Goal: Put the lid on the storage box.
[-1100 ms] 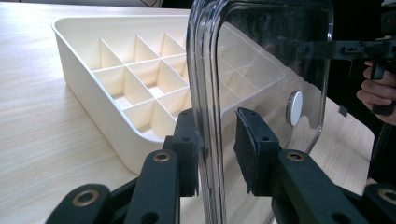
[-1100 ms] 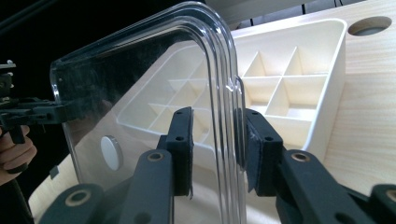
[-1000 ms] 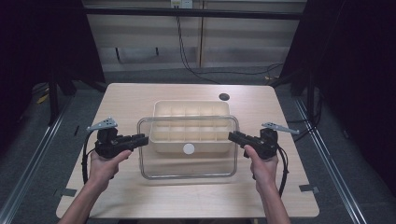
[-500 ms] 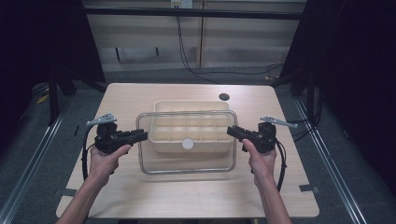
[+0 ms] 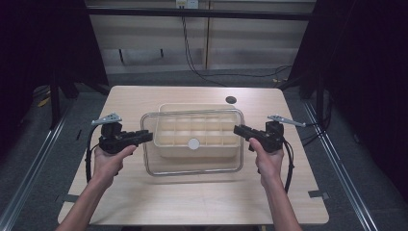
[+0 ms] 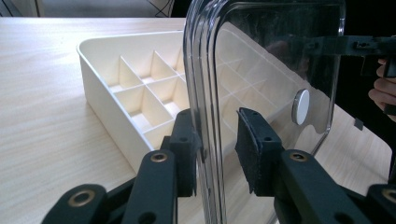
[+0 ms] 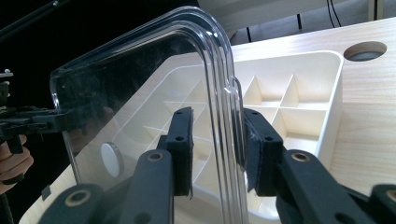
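Pinching the short edges of the clear lid (image 5: 192,161), your left tongs (image 5: 146,136) and right tongs (image 5: 239,130) each have their pads closed on its rim. In the left gripper view the near pad (image 6: 187,154) presses the rim while the far pad (image 6: 254,154) appears to stand slightly off it; in the right gripper view both pads (image 7: 182,149) bracket the rim closely. Judged overall, both tongs are clamped on the lid.

You hold the lid roughly level above the tabletop (image 5: 144,96), overlapping the front part of the cream compartment tray (image 5: 192,113), with its far edge reaching partway across the tray. The lid's white round knob (image 5: 194,144) sits over the tray's near wall. Gripping opposite ends keeps the wide lid balanced and stops it from tilting or twisting.

The tray rests on the tabletop, its divided cells empty as far as visible. A dark round port (image 5: 231,99) lies in the tabletop beyond the tray.
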### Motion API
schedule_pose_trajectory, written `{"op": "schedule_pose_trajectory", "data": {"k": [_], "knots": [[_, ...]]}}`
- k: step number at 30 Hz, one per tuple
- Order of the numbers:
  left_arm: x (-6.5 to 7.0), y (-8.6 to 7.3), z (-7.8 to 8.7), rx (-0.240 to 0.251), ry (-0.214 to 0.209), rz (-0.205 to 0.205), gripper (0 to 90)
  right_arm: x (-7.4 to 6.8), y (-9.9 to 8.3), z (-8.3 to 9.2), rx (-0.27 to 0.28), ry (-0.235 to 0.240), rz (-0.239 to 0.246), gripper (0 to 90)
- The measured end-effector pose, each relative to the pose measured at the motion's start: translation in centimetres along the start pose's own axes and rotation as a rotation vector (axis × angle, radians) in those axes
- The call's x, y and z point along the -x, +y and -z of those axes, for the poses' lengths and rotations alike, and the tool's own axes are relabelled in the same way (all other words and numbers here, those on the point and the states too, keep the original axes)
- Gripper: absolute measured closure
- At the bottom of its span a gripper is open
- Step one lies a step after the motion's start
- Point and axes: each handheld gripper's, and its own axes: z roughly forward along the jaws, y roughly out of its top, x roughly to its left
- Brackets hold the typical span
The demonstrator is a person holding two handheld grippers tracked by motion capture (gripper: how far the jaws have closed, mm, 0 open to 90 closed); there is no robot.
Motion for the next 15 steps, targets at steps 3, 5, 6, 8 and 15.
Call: {"op": "schedule_pose_trajectory", "data": {"k": [3, 5, 6, 8, 15], "knots": [[0.1, 0.4, -0.1, -0.003, -0.005, -0.006, 68.8, 0.1, 0.1, 0.1, 0.007, 0.000, -0.004, 67.1], [0.0, 0.5, -0.2, -0.004, -0.005, -0.004, 68.7, 0.2, 0.2, 0.1, 0.010, -0.001, -0.003, 67.1], [-0.1, 0.7, -0.3, -0.011, -0.005, -0.007, 68.4, 0.2, 0.3, 0.1, 0.009, -0.001, -0.001, 67.1], [-0.1, 0.8, -0.4, -0.008, -0.009, -0.002, 68.4, 0.2, 0.4, 0.1, 0.008, -0.003, 0.002, 67.1], [-0.5, 1.7, -0.6, -0.013, -0.007, -0.012, 66.1, 0.2, 1.3, -0.2, 0.011, -0.004, 0.011, 67.3]]}}
